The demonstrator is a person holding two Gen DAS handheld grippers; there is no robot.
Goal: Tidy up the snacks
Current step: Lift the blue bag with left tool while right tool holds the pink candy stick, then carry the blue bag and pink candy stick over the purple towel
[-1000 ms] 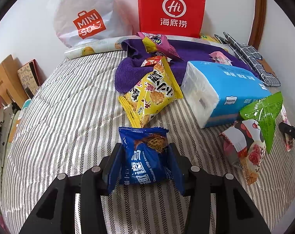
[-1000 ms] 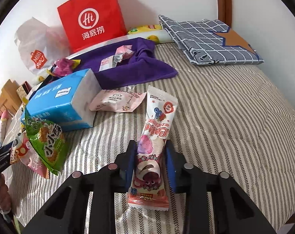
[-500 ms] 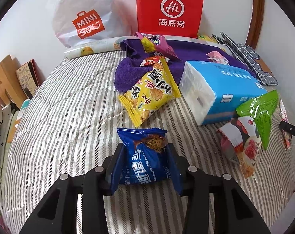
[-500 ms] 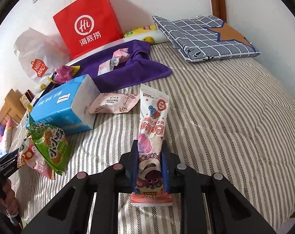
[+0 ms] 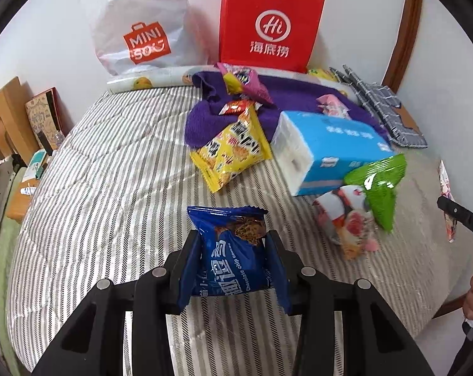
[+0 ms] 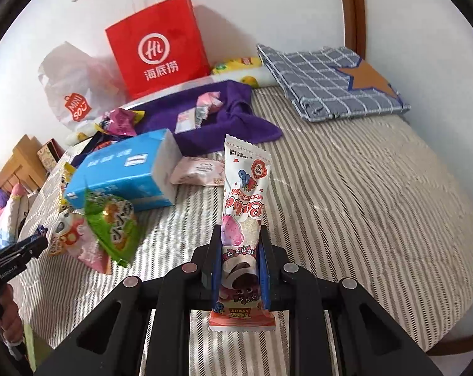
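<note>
The left gripper (image 5: pixel 233 257) clamps a blue chocolate chip cookie packet (image 5: pixel 230 250). The right gripper (image 6: pixel 240 260) clamps a long pink snack bar (image 6: pixel 244 206), long axis running up-frame. The red paper bag (image 6: pixel 156 51) stands upper left of the bar, far across the bed (image 6: pixel 377 194).

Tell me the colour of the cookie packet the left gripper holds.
Blue, with white lettering and a cookie picture: the chocolate chip cookie packet in the left gripper, clearest in the left wrist view.

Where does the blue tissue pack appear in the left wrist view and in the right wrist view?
Left wrist view: blue tissue pack lies right of centre, behind the green snack bag.
Right wrist view: it lies left of centre, above the green bag.
Shared landmark: red paper bag at the wall.
</note>
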